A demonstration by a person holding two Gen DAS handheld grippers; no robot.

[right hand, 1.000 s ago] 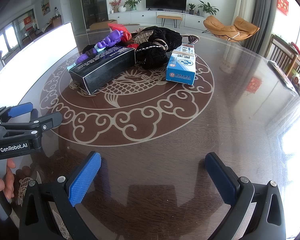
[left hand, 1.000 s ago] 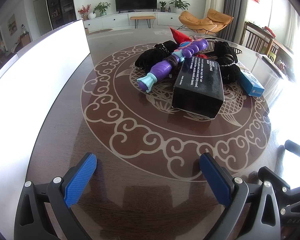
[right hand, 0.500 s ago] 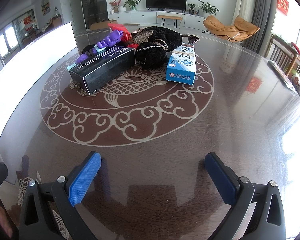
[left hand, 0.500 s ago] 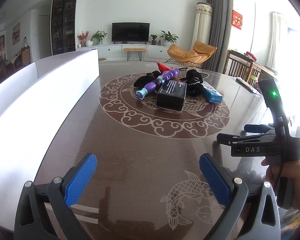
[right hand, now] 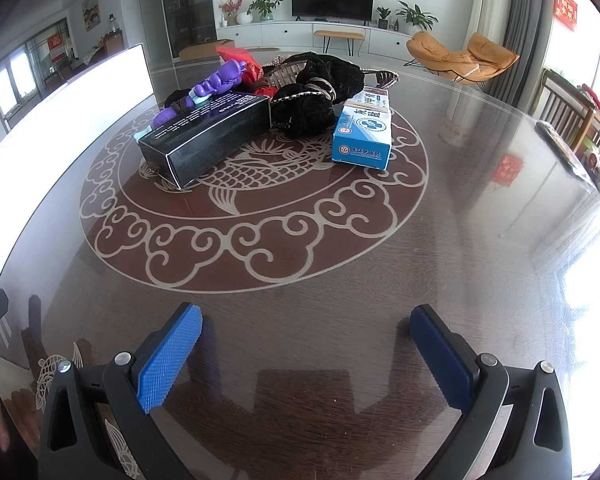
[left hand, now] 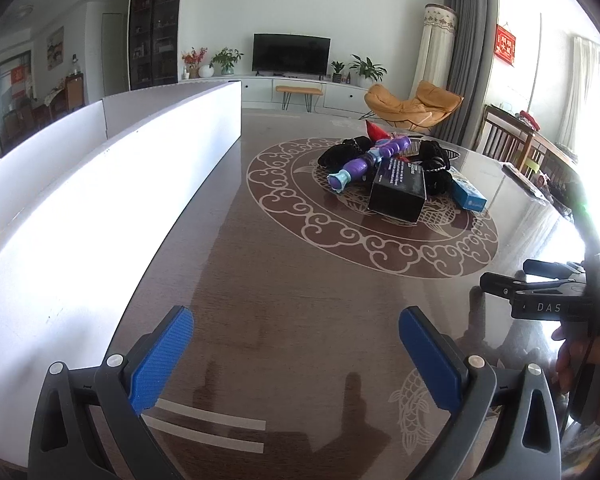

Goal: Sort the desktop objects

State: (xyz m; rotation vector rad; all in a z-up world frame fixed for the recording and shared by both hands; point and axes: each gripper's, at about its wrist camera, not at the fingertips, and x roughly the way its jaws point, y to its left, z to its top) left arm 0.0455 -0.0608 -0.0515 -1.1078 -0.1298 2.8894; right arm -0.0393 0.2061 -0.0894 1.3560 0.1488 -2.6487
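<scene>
A pile lies at the middle of the round brown table (right hand: 480, 240): a black box (right hand: 208, 136) (left hand: 398, 186), a purple toy (right hand: 216, 82) (left hand: 370, 156), black fabric (right hand: 320, 92) (left hand: 436, 160), a blue and white box (right hand: 366, 130) (left hand: 468, 194) and a red item (right hand: 240, 58). My right gripper (right hand: 306, 354) is open near the table's front edge, well short of the pile. My left gripper (left hand: 296, 354) is open too, farther back, with nothing between its fingers. In the left wrist view the right gripper (left hand: 540, 280) shows at the right, held by a hand (left hand: 580, 356).
A long white board (left hand: 100, 208) (right hand: 72, 108) stands on edge along the table's left side. Wooden chairs (left hand: 512, 144) stand at the right. Behind the table are an orange lounge chair (right hand: 464, 58) and a TV unit (right hand: 332, 0).
My left gripper has pulled back and tilted up from close to the pile, so the pile now looks far away. The right gripper has stayed in place.
</scene>
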